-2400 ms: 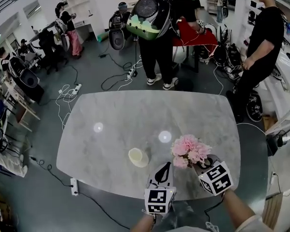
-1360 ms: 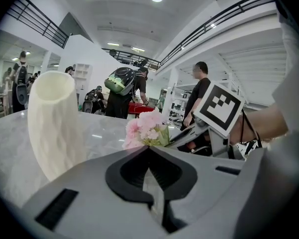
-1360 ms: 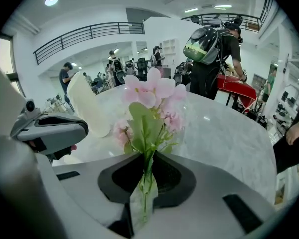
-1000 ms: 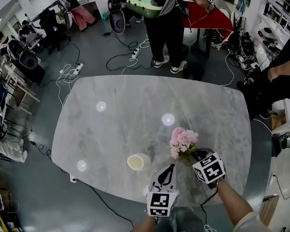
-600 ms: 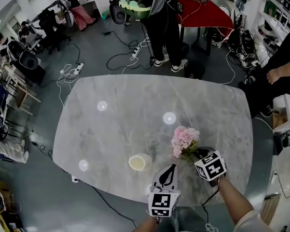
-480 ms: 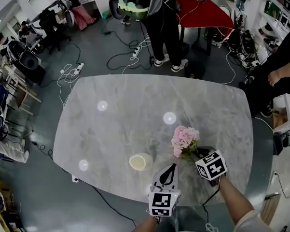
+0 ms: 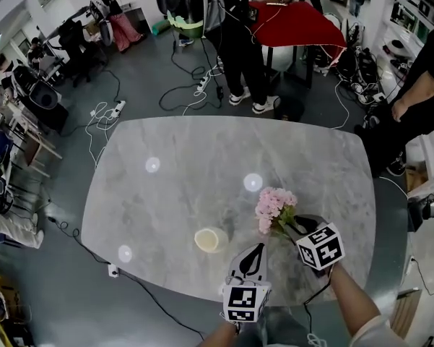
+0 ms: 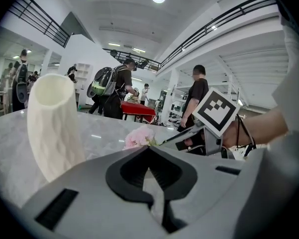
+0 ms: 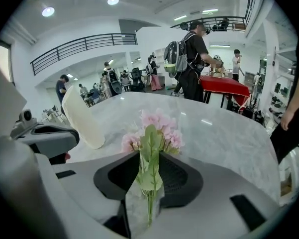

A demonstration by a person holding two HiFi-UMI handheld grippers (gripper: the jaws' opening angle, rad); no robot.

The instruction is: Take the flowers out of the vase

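Note:
A bunch of pink flowers (image 7: 274, 207) lies on the marble table (image 7: 202, 157), blooms away from me. Its green stems run back between the jaws of my right gripper (image 7: 292, 227). Those jaws have just been opening and stand apart around the stems (image 9: 149, 183) without pressing them. The blooms (image 9: 156, 126) rest on the tabletop. The white ribbed vase (image 7: 209, 238) stands empty to the left of the flowers, also seen as a tall vase (image 8: 52, 126). My left gripper (image 7: 254, 249) hovers just right of the vase, shut with nothing in it.
Several people stand and walk beyond the far table edge, one with a backpack (image 7: 184, 6). A red-draped table (image 7: 296, 20) is behind them. A person in black (image 7: 419, 100) stands at the right. Cables and power strips (image 7: 112, 110) lie on the floor.
The flowers came down from above the near edge and now lie right of the vase. The right gripper stays behind them. People beyond the table have shifted left.

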